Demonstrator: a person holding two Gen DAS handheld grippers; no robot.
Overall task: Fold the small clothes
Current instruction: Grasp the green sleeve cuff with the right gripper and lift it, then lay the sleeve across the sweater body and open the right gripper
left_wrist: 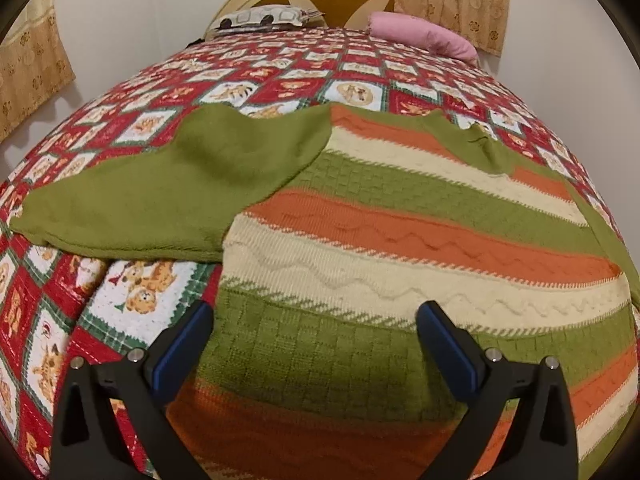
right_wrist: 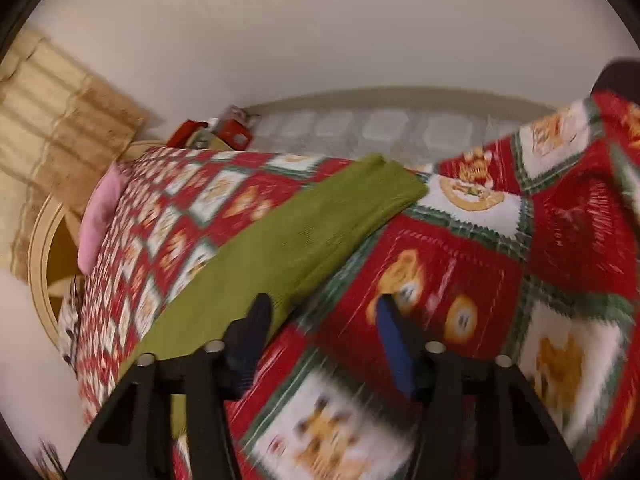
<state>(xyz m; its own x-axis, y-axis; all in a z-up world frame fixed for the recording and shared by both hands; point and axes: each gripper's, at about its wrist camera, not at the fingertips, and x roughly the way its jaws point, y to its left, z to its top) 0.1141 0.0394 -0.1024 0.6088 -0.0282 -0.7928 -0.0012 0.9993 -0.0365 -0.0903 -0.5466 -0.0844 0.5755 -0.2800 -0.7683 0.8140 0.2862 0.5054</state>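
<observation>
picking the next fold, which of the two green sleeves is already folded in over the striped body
The left sleeve: its green panel overlaps the sweater's stripes. The other sleeve lies stretched out on the quilt.

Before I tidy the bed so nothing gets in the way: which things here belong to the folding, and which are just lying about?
Belongs to the folding:
- striped sweater, spread flat
- its green sleeve
- left gripper, open above the hem
- right gripper, nothing between its fingers

Just lying about:
- pink pillow
- patterned pillow
- quilt
- curtain
</observation>
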